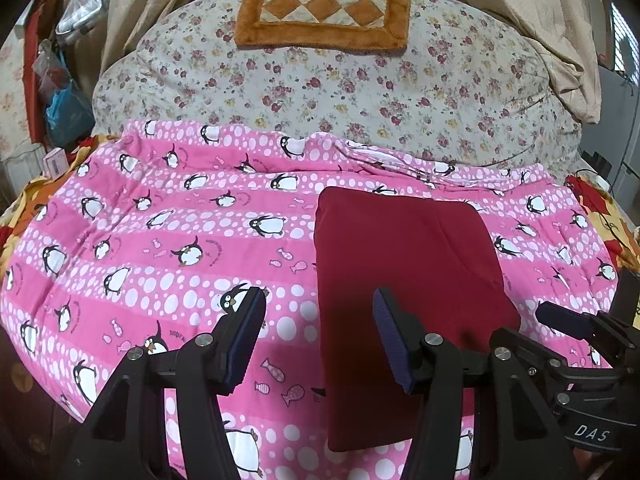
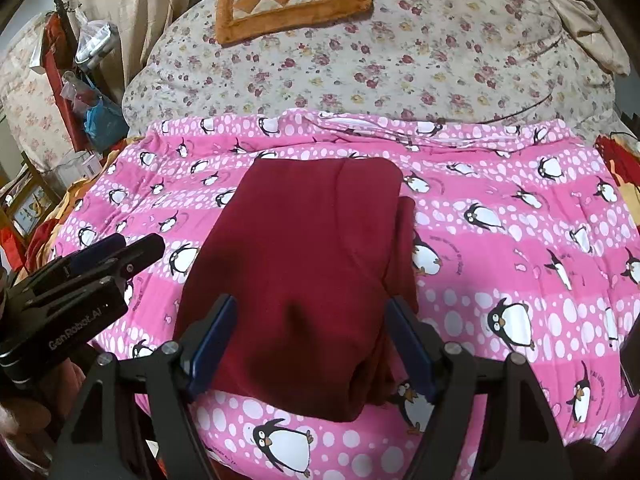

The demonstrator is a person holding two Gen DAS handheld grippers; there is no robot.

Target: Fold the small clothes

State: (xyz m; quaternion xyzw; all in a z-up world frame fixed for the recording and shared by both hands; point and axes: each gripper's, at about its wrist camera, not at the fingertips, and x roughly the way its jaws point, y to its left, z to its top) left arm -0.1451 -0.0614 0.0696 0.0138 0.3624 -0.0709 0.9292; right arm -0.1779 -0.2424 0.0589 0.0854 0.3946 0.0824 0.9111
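garment: dark red cloth (image 2: pixel 304 280), folded into a rectangle, flat on pink penguin blanket (image 1: pixel 160 240) on the bed
left gripper (image 1: pixel 318 336): fingers spread, empty
right gripper (image 2: pixel 310 344): fingers spread, empty, above cloth's near edge

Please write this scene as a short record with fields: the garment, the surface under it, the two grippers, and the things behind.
garment: dark red cloth, folded into a long rectangle, lying flat
surface: pink penguin blanket on a bed
left gripper: jaws open, empty, above the garment's left edge
right gripper: jaws open, empty, over the garment's near end
behind: floral quilt; orange checkered cushion on it
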